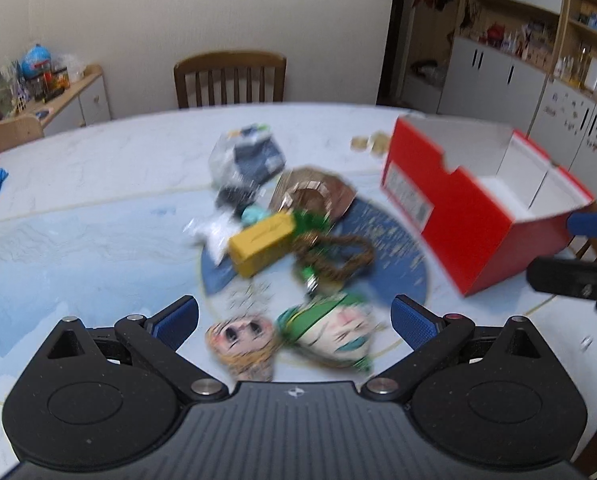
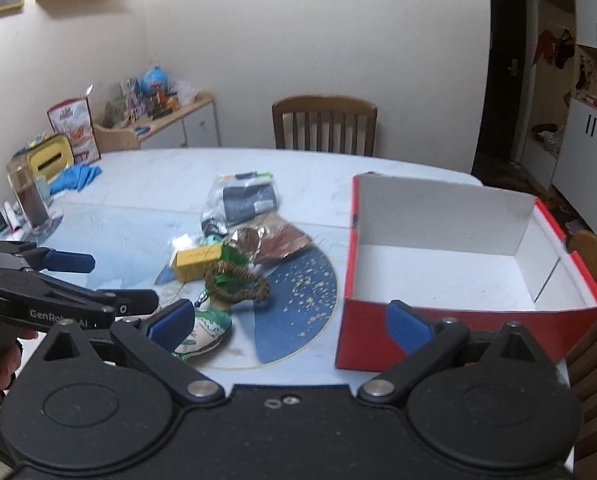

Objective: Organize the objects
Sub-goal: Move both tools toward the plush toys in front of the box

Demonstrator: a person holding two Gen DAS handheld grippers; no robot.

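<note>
Just ahead of open jaws: plush heads (image 1: 290, 340).

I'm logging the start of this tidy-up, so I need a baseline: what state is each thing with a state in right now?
Left tool: open, holding nothing.
Right tool: open, holding nothing.
Red box: lidless, upright, empty inside.
Yellow carton: closed, lying in the pile.
Clear bag: lying flat, contents inside.
Two plush heads: lying on the table, side by side.
Bead loop: lying atop the pile.

Black hand-held gripper (image 1: 294, 320) — blue pads, silver pivots
</note>
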